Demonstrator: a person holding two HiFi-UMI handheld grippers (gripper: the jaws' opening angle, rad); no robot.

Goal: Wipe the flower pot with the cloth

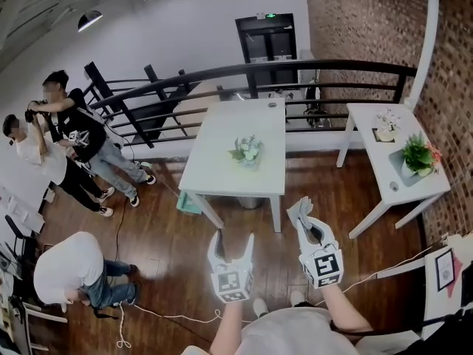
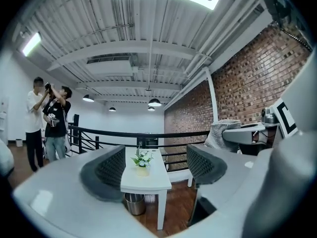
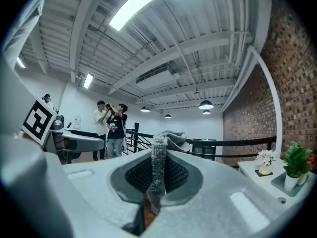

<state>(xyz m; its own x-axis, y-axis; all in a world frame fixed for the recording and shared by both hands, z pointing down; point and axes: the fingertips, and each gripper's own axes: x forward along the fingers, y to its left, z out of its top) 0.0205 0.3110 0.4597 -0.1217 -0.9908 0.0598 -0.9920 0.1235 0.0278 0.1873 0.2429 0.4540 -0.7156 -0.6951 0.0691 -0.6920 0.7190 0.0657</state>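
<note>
There are 2 grippers, 1 cloth, 2 white counters, 3 pots of flowers and 3 other people.

The left gripper (image 1: 233, 237) and the right gripper (image 1: 304, 217) are held side by side low in the head view, near each other but not touching. Both point level toward 12 o'clock, with their marker cubes facing up. A bare arm comes up to each one from 6 o'clock.

The left gripper's jaws are spread apart and nothing is between them. Through the gap, its own view shows the middle counter (image 2: 148, 182) and the pot (image 2: 142, 168).

The right gripper is pinching the gray cloth (image 3: 158, 165). The cloth sticks up out of the jaws and folds over at the top.

The pot (image 1: 247, 152) sits on the middle counter (image 1: 222, 176), at 12 o'clock from the grippers and well apart from them.

The side counter (image 1: 414, 191) is at 2 o'clock. It holds a green plant (image 1: 418, 156) and white flowers (image 1: 386, 124).

2 people (image 1: 70, 128) stand at 10 o'clock, and 1 person (image 1: 66, 268) bends down at 9 o'clock.
</note>
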